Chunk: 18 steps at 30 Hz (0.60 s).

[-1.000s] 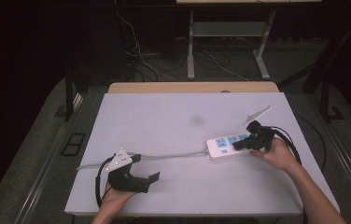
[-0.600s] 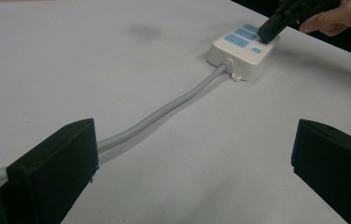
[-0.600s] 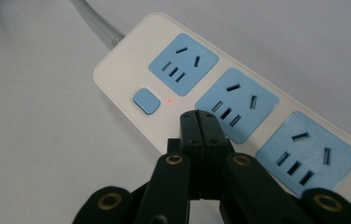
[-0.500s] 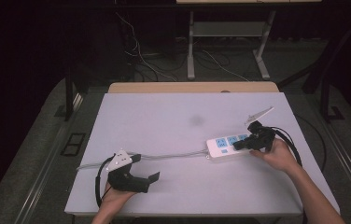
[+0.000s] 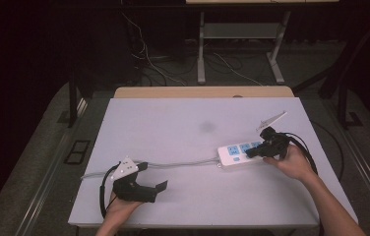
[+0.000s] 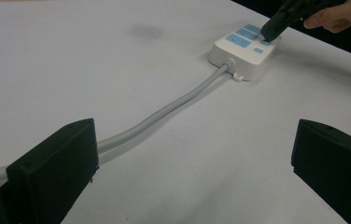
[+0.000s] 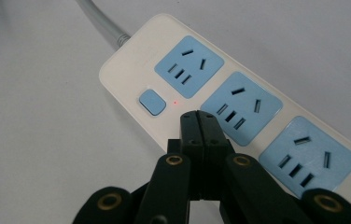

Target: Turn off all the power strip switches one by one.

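One power strip (image 5: 239,153) lies crosswise, cable (image 5: 183,163) end leftward, under the closed right hand-held gripper (image 5: 253,153).

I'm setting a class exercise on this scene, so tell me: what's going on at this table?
A person works on a white power strip lying on the table. The right gripper, jaws shut, has its tip on or just above the strip, beside its blue switch; a red light glows nearby. The left gripper, jaws open, rests by the strip's grey cable.

We count one white power strip (image 5: 237,154) with three blue sockets (image 7: 239,102), one blue switch (image 7: 152,101) and one grey cable (image 5: 178,163), plus two grippers, left (image 5: 159,191) and right (image 5: 250,154).
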Each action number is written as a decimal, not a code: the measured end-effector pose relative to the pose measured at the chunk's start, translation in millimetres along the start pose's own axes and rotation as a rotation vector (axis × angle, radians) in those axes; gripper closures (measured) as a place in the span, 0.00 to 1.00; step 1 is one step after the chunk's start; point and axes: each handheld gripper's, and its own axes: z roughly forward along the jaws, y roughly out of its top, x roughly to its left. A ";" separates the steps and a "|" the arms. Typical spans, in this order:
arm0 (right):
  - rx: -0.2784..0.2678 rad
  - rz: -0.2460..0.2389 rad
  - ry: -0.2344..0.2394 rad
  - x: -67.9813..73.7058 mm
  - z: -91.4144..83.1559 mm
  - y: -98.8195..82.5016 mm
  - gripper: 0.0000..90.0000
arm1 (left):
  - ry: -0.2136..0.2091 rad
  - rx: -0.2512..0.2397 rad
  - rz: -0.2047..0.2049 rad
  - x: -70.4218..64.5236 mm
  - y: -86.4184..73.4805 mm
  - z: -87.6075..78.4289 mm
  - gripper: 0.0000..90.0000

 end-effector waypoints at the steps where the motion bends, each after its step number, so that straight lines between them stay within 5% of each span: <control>1: 0.003 0.000 0.001 0.7 0.2 0.3 1.00 | 0.000 0.000 0.000 -0.1 0.0 0.0 0.00; 18: -0.009 -0.022 0.007 10.6 -15.9 17.9 1.00 | 0.001 -0.001 0.000 0.2 0.1 -0.6 0.00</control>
